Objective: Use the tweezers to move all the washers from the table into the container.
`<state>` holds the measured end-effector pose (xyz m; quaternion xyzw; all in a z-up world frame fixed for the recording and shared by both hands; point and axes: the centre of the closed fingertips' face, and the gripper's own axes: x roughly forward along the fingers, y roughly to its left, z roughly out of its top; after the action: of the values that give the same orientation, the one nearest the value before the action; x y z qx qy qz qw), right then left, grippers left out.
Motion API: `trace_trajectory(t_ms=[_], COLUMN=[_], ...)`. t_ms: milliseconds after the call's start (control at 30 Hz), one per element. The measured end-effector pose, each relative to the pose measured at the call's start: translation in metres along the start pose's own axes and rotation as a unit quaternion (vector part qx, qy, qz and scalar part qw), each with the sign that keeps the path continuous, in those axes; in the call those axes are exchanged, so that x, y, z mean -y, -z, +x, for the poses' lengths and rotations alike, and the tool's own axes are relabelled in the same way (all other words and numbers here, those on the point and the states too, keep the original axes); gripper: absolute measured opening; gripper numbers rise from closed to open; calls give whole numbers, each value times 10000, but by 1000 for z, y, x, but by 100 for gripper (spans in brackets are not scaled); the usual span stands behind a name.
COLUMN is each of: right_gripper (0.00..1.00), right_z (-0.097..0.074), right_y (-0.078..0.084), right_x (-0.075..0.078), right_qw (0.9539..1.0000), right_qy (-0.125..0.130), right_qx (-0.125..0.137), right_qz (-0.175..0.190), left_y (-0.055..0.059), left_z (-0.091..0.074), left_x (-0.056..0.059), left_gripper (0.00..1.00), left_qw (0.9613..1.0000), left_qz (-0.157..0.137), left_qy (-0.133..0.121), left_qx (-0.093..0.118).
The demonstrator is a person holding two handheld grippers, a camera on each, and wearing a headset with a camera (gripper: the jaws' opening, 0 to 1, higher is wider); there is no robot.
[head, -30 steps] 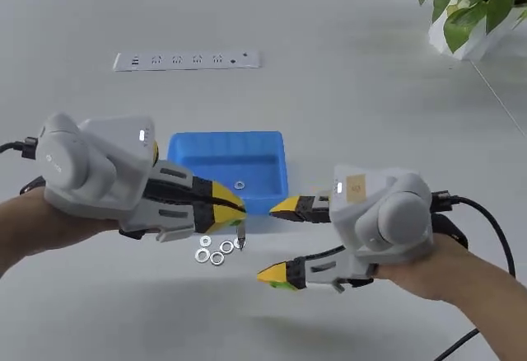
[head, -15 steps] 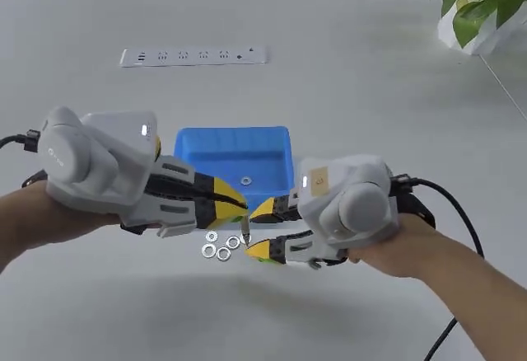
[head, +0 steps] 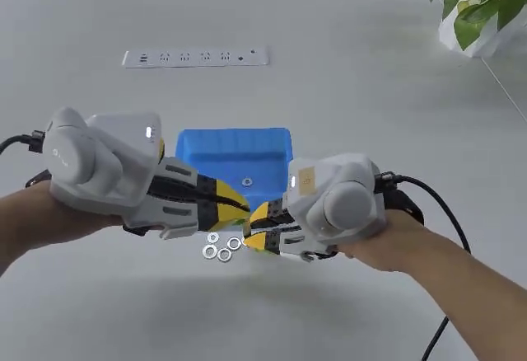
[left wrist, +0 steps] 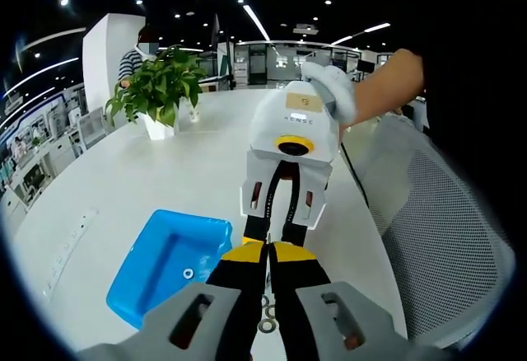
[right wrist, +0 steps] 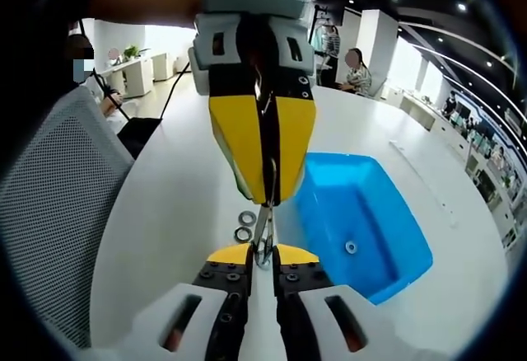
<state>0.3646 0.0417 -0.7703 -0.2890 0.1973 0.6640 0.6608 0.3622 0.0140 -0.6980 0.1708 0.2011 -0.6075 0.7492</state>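
My left gripper (head: pixel 244 206) is shut on thin metal tweezers (right wrist: pixel 263 213), which point down toward the table. My right gripper (head: pixel 254 227) faces it from the right, its yellow jaws shut on the tweezers' lower end (right wrist: pixel 262 250). Several steel washers (head: pixel 221 247) lie on the white table just below both grippers, in front of the blue container (head: pixel 198 151). One washer (head: pixel 247 182) lies inside the container. In the right gripper view two of the table's washers (right wrist: pixel 245 225) show beside the tweezers, with the container (right wrist: pixel 370 204) to the right. The container (left wrist: pixel 160 250) also appears in the left gripper view.
A white power strip (head: pixel 195 57) lies at the far side of the table. A potted plant (head: pixel 473 2) stands at the back right. A black cable (head: pixel 445 213) trails from my right gripper. A mesh chair (left wrist: pixel 445 237) stands beside the table.
My right gripper has moved left to meet my left gripper and has shut on the tweezers' lower end. My left gripper has stayed where it was.
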Motion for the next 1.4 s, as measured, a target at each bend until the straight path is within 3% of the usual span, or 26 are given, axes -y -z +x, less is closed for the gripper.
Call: trace_trajectory(t_ms=[733, 1100, 1133, 1200, 1400], right_gripper=[8, 8, 8, 9, 10], right_z=[-2, -2, -2, -2, 0], right_y=[3, 3, 3, 3, 2], right_x=[0, 1, -2, -1, -1], right_qw=[10000, 9998, 9993, 9998, 9996], right_qy=[-3, -2, -105, -104, -107], right_qx=[31, 105, 136, 117, 141], right_qz=[25, 196, 331, 151, 228], left_y=[-1, -1, -1, -1, 0], left_z=[1, 2, 2, 3, 1], left_x=[1, 1, 2, 1, -1], left_gripper=[6, 6, 6, 5, 5], left_qw=[9999, 9999, 9999, 9999, 9999], left_qz=[57, 53, 44, 66, 53], left_qy=[15, 26, 42, 25, -1], left_qx=[-95, -105, -102, -106, -134])
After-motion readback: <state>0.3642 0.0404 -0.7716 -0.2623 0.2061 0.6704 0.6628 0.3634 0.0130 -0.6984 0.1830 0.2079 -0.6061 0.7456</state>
